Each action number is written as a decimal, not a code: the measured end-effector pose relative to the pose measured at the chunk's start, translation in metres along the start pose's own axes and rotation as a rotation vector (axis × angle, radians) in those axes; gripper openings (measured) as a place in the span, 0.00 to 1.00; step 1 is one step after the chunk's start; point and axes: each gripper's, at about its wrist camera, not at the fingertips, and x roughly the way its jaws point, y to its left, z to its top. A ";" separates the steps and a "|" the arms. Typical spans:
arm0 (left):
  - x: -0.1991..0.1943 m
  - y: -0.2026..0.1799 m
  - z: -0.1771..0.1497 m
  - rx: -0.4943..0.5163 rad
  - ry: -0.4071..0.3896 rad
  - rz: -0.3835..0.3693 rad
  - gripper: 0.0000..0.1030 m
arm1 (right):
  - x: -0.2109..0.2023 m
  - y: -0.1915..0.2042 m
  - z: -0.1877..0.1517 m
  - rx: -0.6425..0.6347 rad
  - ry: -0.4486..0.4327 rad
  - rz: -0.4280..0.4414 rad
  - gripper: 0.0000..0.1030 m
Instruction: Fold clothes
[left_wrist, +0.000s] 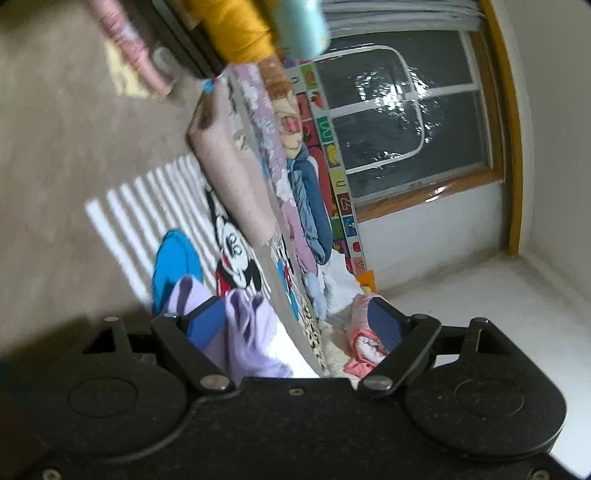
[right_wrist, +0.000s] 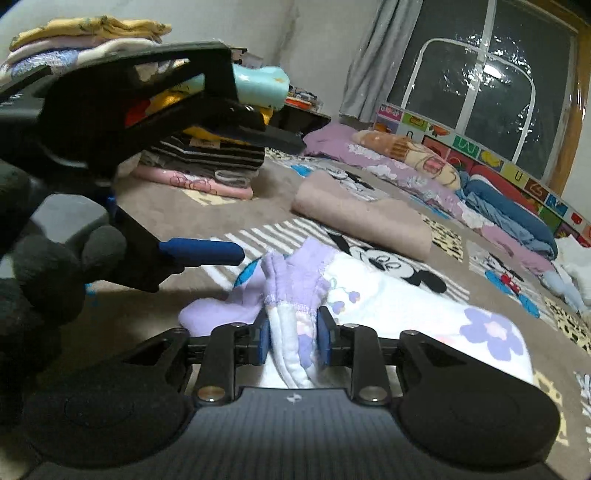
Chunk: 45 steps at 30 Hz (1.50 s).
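Observation:
A white garment with lilac cuffs and purple flowers (right_wrist: 406, 306) lies on the patterned rug. My right gripper (right_wrist: 293, 336) is shut on a bunched fold of it near the lilac cuff (right_wrist: 291, 280). My left gripper (left_wrist: 295, 325) is open, tilted sideways, with the lilac cuff (left_wrist: 251, 328) between its blue pads but not pinched. The left gripper also shows in the right wrist view (right_wrist: 201, 251), hovering just left of the cuff, held by a black-gloved hand.
A stack of folded clothes (right_wrist: 199, 162) stands at the back left. A rolled beige towel (right_wrist: 362, 218) lies behind the garment. Blankets and unfolded clothes (right_wrist: 498, 206) lie along the alphabet mat by the window. The Mickey rug (right_wrist: 391, 262) covers the floor.

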 end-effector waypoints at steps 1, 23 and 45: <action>0.000 -0.004 -0.001 0.023 -0.002 -0.001 0.82 | -0.003 0.000 0.001 -0.003 -0.008 0.003 0.39; 0.071 -0.090 -0.104 0.934 0.093 0.231 0.72 | -0.063 -0.167 -0.069 0.286 -0.066 -0.109 0.38; 0.104 -0.046 -0.111 1.131 0.202 0.483 0.74 | -0.025 -0.143 -0.042 0.045 -0.035 0.032 0.28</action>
